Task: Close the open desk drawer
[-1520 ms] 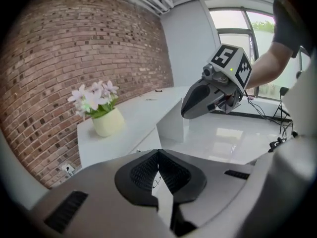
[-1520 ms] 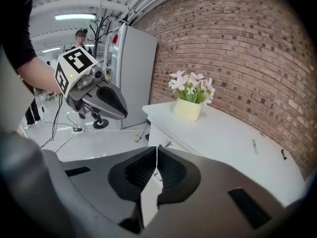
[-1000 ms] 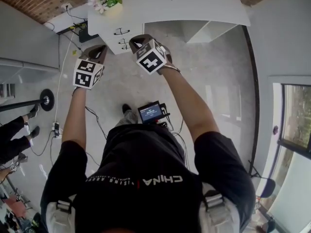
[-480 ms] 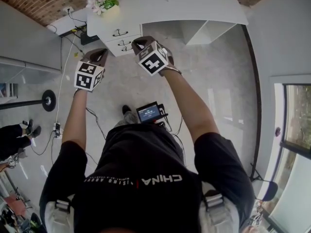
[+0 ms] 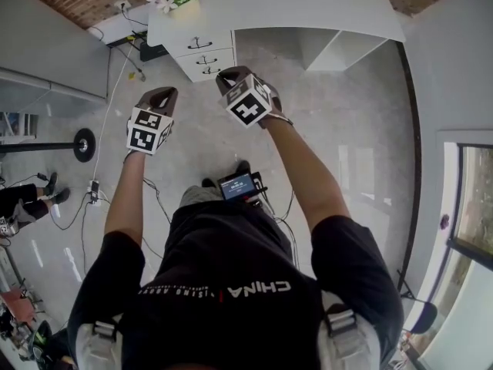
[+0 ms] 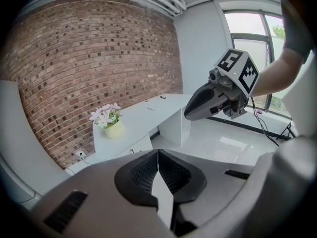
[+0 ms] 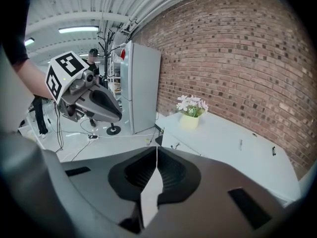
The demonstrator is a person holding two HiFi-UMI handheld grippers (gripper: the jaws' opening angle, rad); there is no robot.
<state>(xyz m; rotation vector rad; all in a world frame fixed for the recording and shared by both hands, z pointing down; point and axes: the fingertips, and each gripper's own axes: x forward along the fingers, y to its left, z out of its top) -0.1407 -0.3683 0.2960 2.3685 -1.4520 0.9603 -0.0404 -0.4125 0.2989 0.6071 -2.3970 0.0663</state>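
Shift: we've pulled both claws back; drawers (image 5: 202,52) now sit farther off, top centre-left of the head view.
Left claw (image 5: 160,95): jaws pressed together, empty.
Right claw (image 5: 229,75): likewise, and nearer the drawers.
Drawers: straight ahead of both claws, fronts facing us; none looks open.
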